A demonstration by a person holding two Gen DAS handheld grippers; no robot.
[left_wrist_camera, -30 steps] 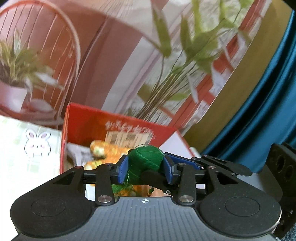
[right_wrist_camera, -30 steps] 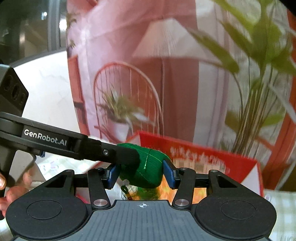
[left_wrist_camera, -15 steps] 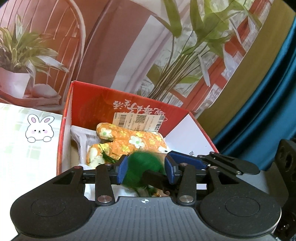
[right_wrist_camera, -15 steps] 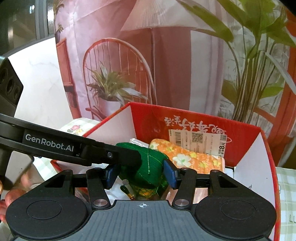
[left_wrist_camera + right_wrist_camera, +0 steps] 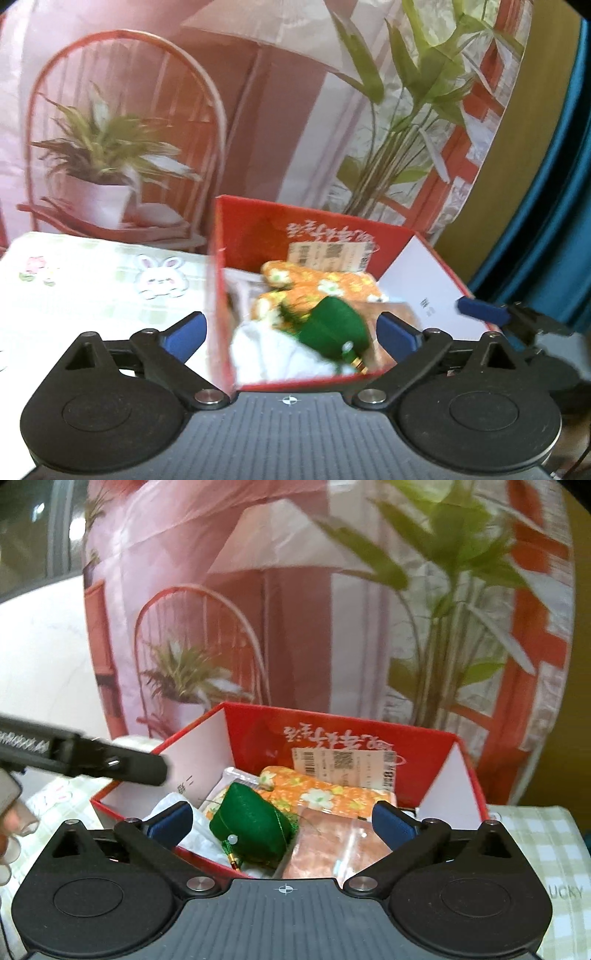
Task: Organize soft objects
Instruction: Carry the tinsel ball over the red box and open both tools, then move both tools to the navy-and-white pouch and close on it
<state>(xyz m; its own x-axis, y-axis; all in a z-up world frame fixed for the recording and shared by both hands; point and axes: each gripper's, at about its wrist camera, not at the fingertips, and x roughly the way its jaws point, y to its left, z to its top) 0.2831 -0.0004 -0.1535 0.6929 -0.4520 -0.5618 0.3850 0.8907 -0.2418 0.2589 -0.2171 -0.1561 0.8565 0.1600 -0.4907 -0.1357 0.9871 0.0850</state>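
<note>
A green soft pouch with a tassel lies in the red box, on top of white packets; it also shows in the right wrist view, inside the same box. An orange floral soft item lies behind it. My left gripper is open and empty, just in front of the box. My right gripper is open and empty, over the box's near edge. A finger of the left gripper crosses the right wrist view at the left.
A pink packet lies in the box at the front right. A checked cloth with a rabbit print covers the table left of the box. A printed backdrop with plants stands behind. A blue curtain hangs at the right.
Both grippers held the green pouch together above the box. They lowered it in, opened wide and let go. It now lies in the box.
</note>
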